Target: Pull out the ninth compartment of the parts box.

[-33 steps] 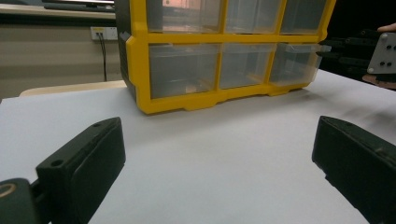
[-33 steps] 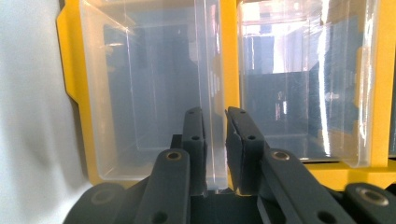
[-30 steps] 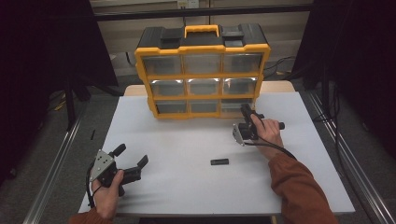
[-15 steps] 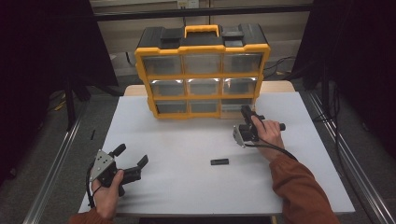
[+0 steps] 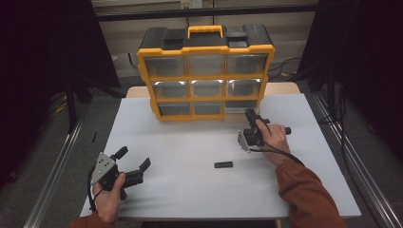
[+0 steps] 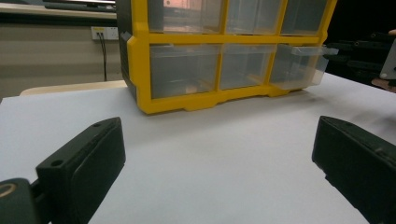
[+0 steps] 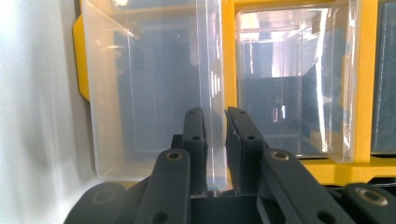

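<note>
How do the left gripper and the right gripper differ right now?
The left gripper has its fingers spread wide, holding nothing; the right gripper is shut on the front wall of a clear plastic drawer. The left sits near the white table's front edge, the right up at the yellow organizer cabinet. Both have black fingers.

A white table (image 5: 190, 190) stands on a grey floor (image 5: 43, 156), with metal rails (image 5: 54, 166) running along both sides. Dark curtains (image 5: 43, 57) hang left and right. Behind is a pale panelled wall (image 5: 119, 28) with a socket (image 6: 105, 32) and trailing cables (image 5: 285, 64).
</note>
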`<act>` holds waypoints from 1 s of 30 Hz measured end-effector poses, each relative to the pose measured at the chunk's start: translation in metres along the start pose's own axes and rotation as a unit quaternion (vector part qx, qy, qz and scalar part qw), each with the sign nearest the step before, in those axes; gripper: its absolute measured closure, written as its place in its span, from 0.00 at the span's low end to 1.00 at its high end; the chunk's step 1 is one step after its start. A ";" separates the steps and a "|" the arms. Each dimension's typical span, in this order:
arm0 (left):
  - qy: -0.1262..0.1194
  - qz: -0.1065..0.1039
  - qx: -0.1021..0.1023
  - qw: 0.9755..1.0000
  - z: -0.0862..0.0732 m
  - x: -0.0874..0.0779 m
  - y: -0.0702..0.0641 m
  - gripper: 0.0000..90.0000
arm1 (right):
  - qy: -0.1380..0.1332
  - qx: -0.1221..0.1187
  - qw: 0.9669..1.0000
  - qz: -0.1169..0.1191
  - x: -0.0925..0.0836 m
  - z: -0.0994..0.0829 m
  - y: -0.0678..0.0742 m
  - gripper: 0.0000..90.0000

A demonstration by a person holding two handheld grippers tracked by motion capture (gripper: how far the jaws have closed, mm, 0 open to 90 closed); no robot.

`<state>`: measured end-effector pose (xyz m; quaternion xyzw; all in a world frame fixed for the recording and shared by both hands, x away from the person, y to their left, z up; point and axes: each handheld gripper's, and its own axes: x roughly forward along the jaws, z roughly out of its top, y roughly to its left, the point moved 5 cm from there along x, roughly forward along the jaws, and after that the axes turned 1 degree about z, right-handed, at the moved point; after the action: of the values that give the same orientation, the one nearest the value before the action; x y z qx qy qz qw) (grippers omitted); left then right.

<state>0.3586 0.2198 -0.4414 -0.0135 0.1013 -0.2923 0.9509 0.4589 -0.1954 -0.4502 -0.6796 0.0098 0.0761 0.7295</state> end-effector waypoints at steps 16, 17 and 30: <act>-0.001 0.001 0.001 1.000 0.000 0.001 0.000 0.03 | -0.009 -0.002 1.000 -0.001 -0.008 0.001 0.001 0.88; 0.000 0.002 0.002 1.000 0.000 0.001 0.000 0.03 | -0.007 -0.002 1.000 -0.001 -0.009 0.000 0.001 0.88; 0.000 0.002 0.001 1.000 0.000 0.001 0.000 0.03 | -0.008 -0.001 1.000 -0.004 -0.012 0.001 0.002 0.89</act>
<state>0.3591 0.2196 -0.4415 -0.0120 0.1009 -0.2906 0.9514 0.4465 -0.1953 -0.4512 -0.6797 0.0009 0.0785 0.7292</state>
